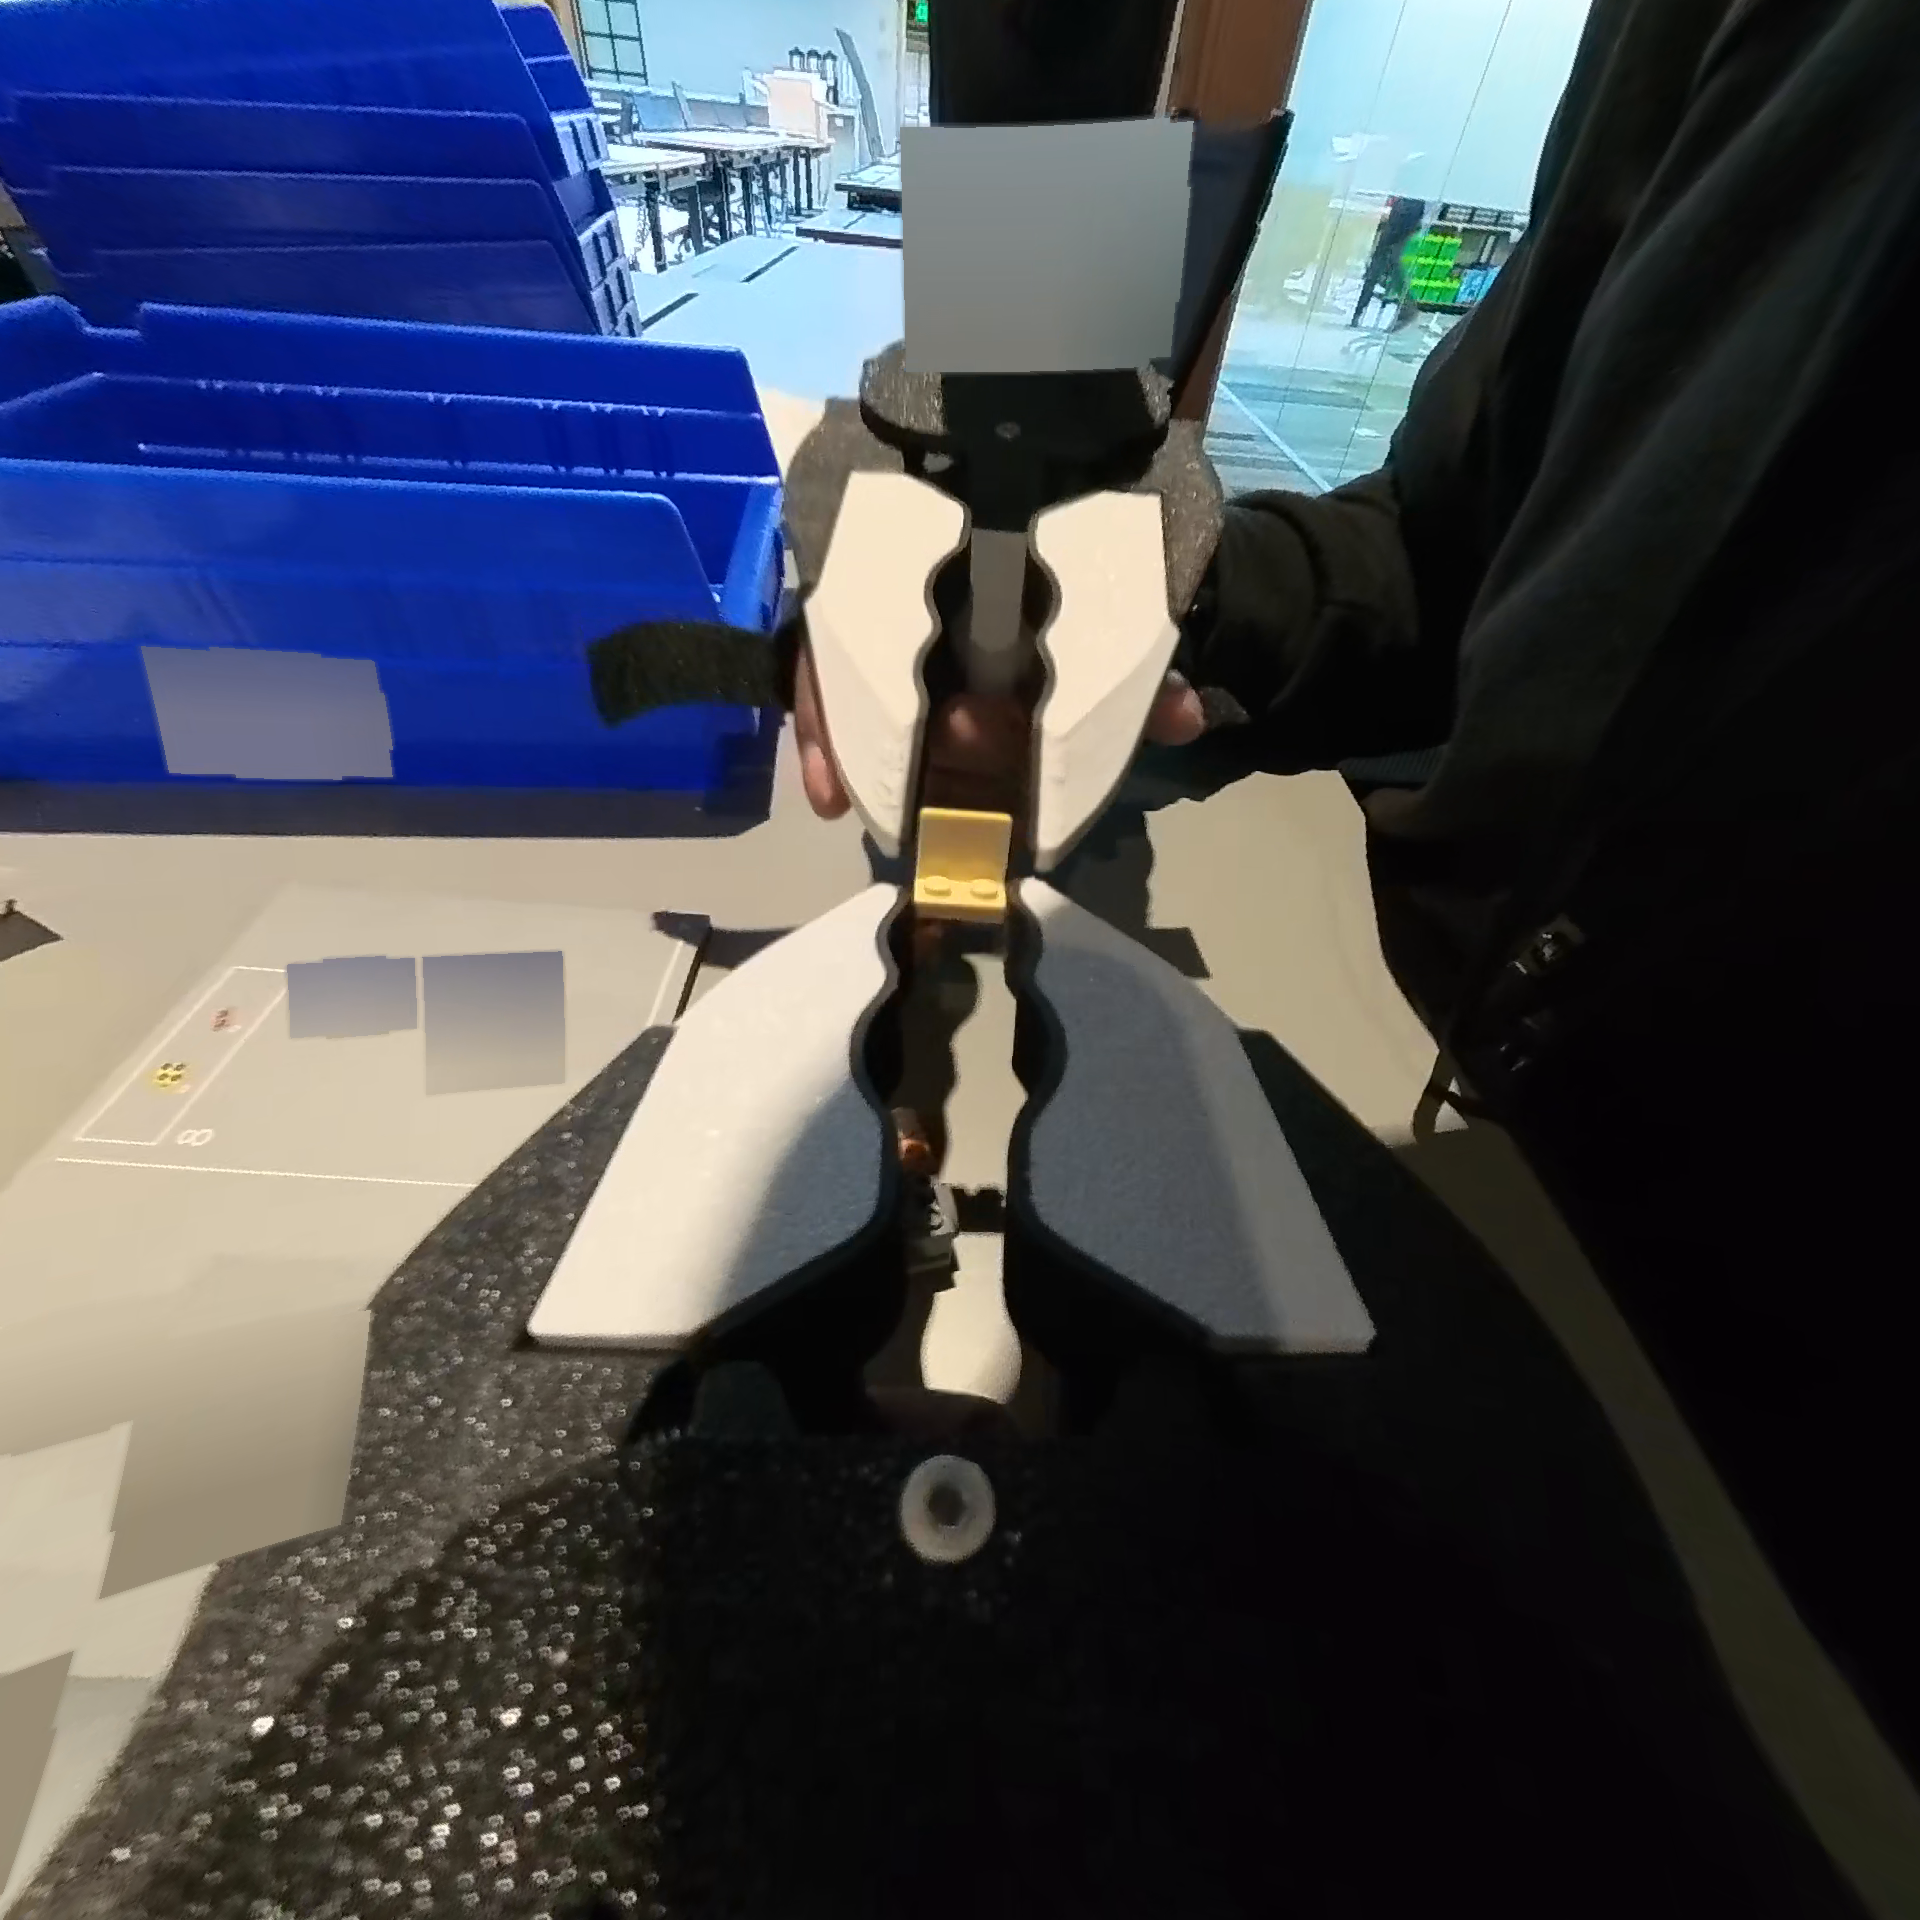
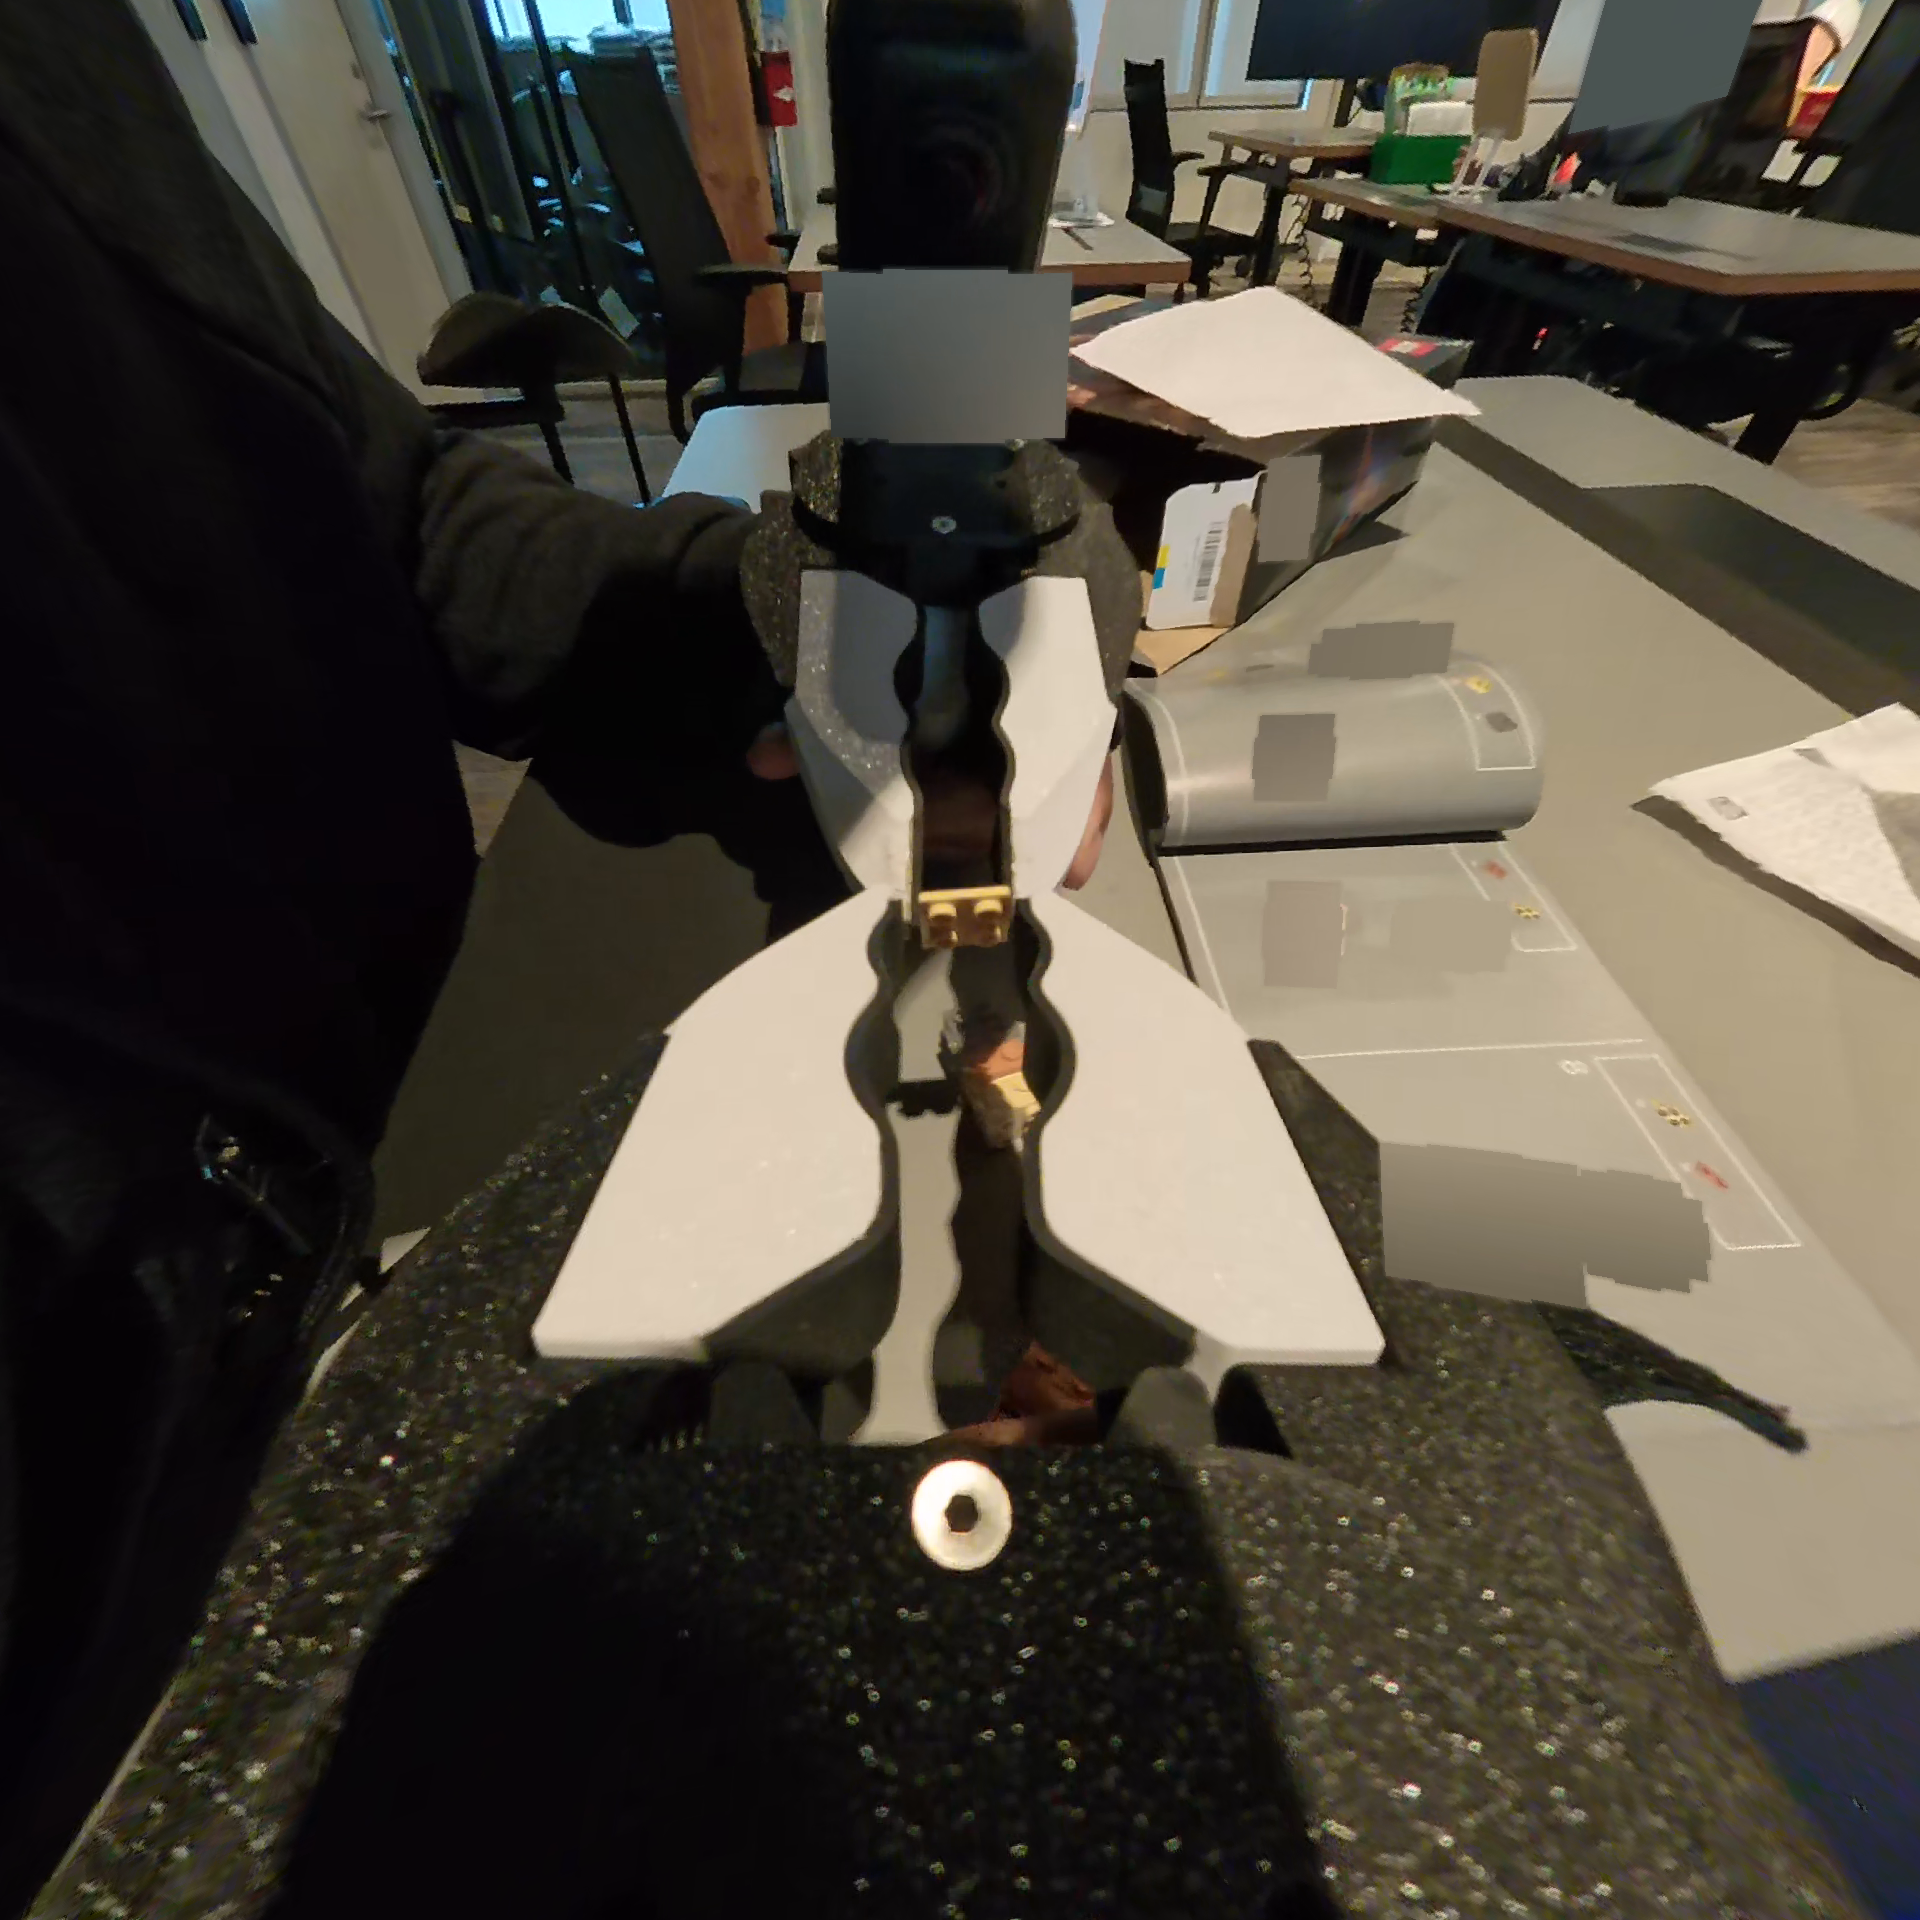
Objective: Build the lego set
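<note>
Facing tip to tip above the grey table [image 2: 1558, 582], your two grippers meet: the left gripper [image 1: 961, 914] and the right gripper [image 2: 961, 920] both pinch the yellow brick [image 1: 961, 878]. You judge it a handover; release one side gently.

A small yellow lego piece [image 1: 961, 869] sits in the air between the tips of two grippers that meet nose to nose. It is bent like a little chair: a flat part with two round bumps and a flat back standing up
</note>
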Demonstrator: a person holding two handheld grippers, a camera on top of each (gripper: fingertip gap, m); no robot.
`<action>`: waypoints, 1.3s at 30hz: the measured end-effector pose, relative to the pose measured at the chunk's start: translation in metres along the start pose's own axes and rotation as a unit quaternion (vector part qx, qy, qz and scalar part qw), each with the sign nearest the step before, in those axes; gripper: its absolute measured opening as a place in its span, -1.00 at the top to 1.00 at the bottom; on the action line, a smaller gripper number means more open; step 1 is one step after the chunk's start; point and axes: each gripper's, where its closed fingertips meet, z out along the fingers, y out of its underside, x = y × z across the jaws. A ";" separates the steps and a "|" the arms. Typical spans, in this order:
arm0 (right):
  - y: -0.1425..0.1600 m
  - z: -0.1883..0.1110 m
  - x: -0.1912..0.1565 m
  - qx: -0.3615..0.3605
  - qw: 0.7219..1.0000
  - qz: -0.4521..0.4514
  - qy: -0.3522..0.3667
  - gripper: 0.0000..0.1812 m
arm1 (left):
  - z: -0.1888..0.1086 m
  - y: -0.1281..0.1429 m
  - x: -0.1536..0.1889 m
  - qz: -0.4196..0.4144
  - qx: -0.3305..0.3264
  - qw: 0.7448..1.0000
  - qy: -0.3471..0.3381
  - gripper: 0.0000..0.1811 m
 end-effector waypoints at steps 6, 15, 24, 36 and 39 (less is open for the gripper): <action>0.000 0.002 -0.001 0.002 1.000 0.008 -0.006 0.82 | 0.001 0.001 0.002 0.003 -0.002 1.000 0.005 0.82; 0.001 -0.003 0.007 -0.004 1.000 0.025 0.011 0.83 | -0.020 0.031 -0.020 0.010 -0.117 0.992 -0.052 0.66; 0.017 0.002 0.011 -0.049 0.998 0.017 0.027 0.83 | -0.006 0.079 -0.020 0.003 -0.259 0.963 -0.077 0.65; 0.038 0.005 0.012 -0.111 0.993 0.041 0.027 0.83 | -0.003 0.069 -0.020 0.042 -0.233 0.969 -0.076 0.78; 0.042 0.007 0.011 -0.124 0.991 0.034 0.026 0.83 | -0.002 0.064 -0.017 0.051 -0.219 0.972 -0.069 0.77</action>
